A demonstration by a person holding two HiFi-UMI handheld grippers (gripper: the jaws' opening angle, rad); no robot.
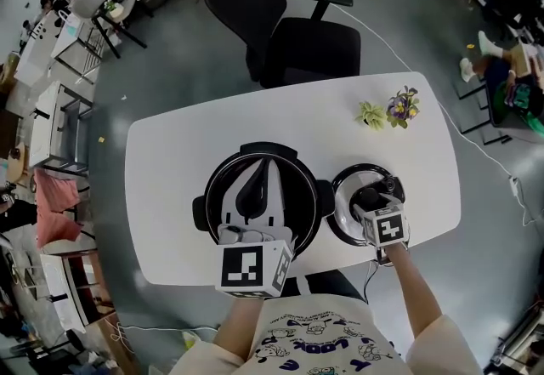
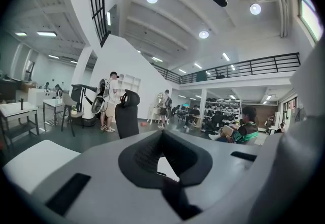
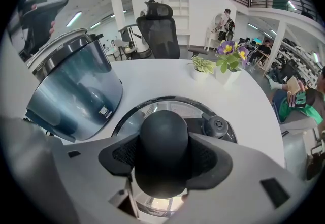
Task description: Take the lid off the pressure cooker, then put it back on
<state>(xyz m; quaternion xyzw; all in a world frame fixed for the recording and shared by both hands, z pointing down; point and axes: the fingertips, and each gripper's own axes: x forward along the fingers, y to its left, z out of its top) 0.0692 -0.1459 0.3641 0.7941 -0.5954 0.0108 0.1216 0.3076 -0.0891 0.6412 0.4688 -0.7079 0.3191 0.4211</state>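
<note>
Glass lid with steel rim (image 1: 347, 210) is off and on the white oval table (image 1: 170, 161), right of the round black pressure cooker (image 1: 212, 186); your right gripper (image 3: 162, 163) has its knob.

Right tongs pinch the black domed knob (image 3: 163, 139), one pad pressed on each side. In the head view the lid lies lower right of centre, just beside the cooker, which stands open mid-frame. Your left gripper (image 2: 162, 159) is pressed together with nothing between its jaws; in the head view it sits at the cooker's lower edge. Two small potted plants (image 1: 387, 111) stand upper right on the table.
</note>
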